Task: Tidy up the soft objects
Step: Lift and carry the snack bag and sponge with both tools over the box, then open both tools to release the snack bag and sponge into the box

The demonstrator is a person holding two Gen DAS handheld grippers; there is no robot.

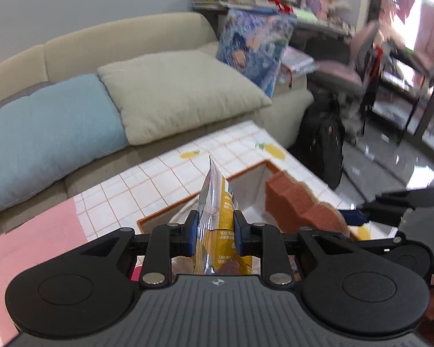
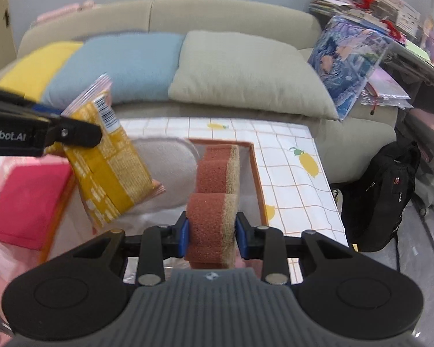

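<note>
My left gripper (image 1: 214,232) is shut on a yellow snack packet (image 1: 217,202) and holds it in the air over a white open box (image 1: 248,186) with an orange rim. From the right wrist view the packet (image 2: 110,156) hangs at the left, held by the left gripper (image 2: 58,133). My right gripper (image 2: 212,232) is shut on a reddish-brown sponge (image 2: 217,190) with a tan side, above the same box (image 2: 256,173). The sponge also shows in the left wrist view (image 1: 298,202). A grey soft pad (image 2: 170,167) lies inside the box.
The box sits on a table with a white tiled lemon-print cloth (image 2: 286,156). A red cloth (image 2: 26,196) lies at the left. Behind is a beige sofa (image 2: 217,14) with yellow, blue and beige cushions. A black backpack (image 2: 382,193) stands on the floor at the right.
</note>
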